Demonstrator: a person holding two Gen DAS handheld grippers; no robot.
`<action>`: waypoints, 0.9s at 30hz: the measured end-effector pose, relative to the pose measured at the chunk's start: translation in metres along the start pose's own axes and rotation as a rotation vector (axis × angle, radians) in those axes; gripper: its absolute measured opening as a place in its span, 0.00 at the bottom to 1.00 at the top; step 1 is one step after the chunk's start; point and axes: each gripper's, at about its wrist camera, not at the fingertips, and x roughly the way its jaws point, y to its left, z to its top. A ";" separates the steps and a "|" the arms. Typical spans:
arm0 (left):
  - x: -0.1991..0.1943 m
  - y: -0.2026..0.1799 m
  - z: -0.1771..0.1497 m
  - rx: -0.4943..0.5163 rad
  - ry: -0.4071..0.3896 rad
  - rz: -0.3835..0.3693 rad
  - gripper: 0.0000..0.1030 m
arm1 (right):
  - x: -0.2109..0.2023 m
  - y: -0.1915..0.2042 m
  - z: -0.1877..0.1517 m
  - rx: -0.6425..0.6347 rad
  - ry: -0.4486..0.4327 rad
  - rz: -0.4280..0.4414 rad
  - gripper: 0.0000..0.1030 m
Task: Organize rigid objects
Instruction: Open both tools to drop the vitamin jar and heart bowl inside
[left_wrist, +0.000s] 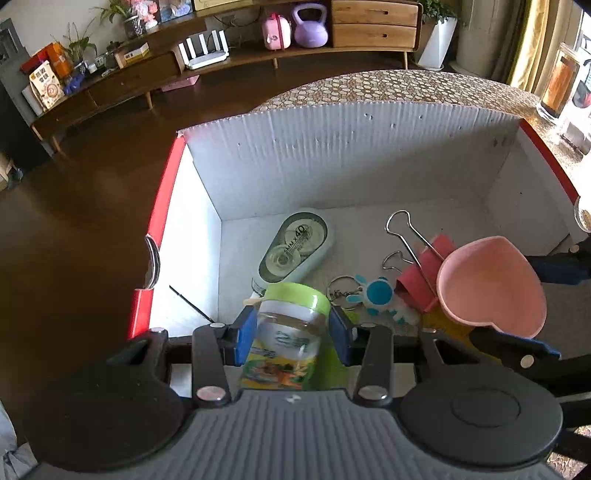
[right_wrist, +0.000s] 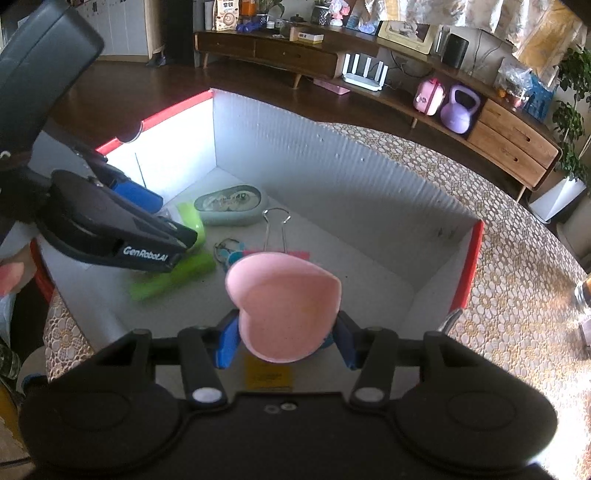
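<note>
Jar: a clear jar with green lid (left_wrist: 291, 321) was clamped between the blue pads of the left tongs (left_wrist: 292, 334), low inside the white box (left_wrist: 332, 162), near its left wall.
Dish: a pink heart-shaped dish (right_wrist: 284, 306) was clamped in the right tongs (right_wrist: 286, 338), above the box floor, toward the right side of the box.
Already in the box: a correction tape dispenser (left_wrist: 295, 247) lay near the back wall; a pink binder clip (left_wrist: 421, 266) and a blue keychain toy (left_wrist: 376, 293) lay near the middle of the box.
Box place: the box stood on a surface with a patterned cloth (right_wrist: 517, 258).
Step in hand: it seemed both hands were lowering their things into the box.
Next move: probably to set each thing on a free part of the box floor, then to let the tongs go apart. The jar needs a place clear of the tape dispenser; the dish should not land on the binder clip.
</note>
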 end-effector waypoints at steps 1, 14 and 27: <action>0.000 0.000 0.000 -0.003 0.001 0.002 0.41 | 0.000 0.000 0.000 0.000 -0.001 0.001 0.52; -0.024 -0.003 -0.002 -0.043 -0.027 -0.018 0.42 | -0.022 -0.007 -0.007 0.036 -0.035 0.010 0.57; -0.076 -0.017 -0.012 -0.037 -0.099 -0.020 0.47 | -0.074 -0.008 -0.021 0.064 -0.111 0.042 0.62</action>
